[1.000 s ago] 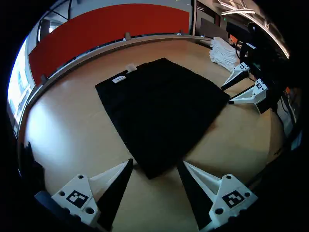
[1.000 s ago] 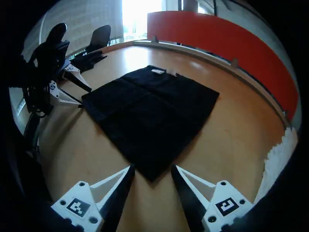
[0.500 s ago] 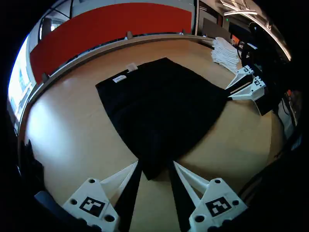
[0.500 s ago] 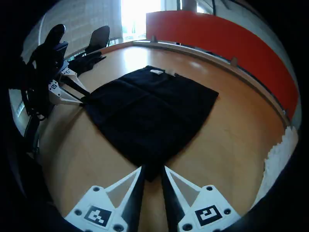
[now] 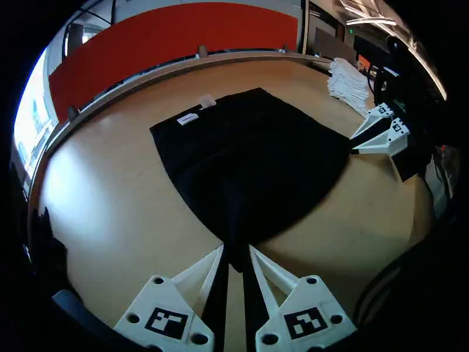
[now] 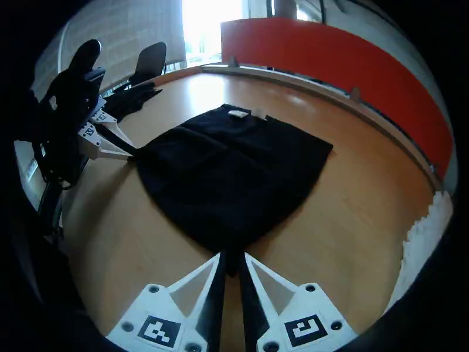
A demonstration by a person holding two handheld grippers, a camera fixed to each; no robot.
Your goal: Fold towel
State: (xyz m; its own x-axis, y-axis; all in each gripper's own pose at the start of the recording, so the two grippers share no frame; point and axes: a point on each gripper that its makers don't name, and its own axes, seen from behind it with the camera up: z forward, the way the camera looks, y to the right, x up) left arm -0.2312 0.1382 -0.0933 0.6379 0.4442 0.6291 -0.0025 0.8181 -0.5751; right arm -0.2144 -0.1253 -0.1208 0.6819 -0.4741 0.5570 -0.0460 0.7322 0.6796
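The left gripper [image 5: 235,251] pinches a corner of the black towel [image 5: 252,152] at lower centre. The right gripper [image 6: 233,257] clamps another corner, also lower centre.

Your towel [image 5: 252,152] lies on the table [image 5: 105,193], corners in your left gripper [image 5: 234,264] and right gripper [image 6: 233,264]. A cloth stack [image 5: 350,85] sits beyond the towel.

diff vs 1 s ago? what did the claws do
Both closed. The left claw and right claw, open a second ago, have each pinched the nearest corner of the black towel, and the cloth puckers toward the grips. Unchanged: the towel is spread on the table and the white stack is in place.
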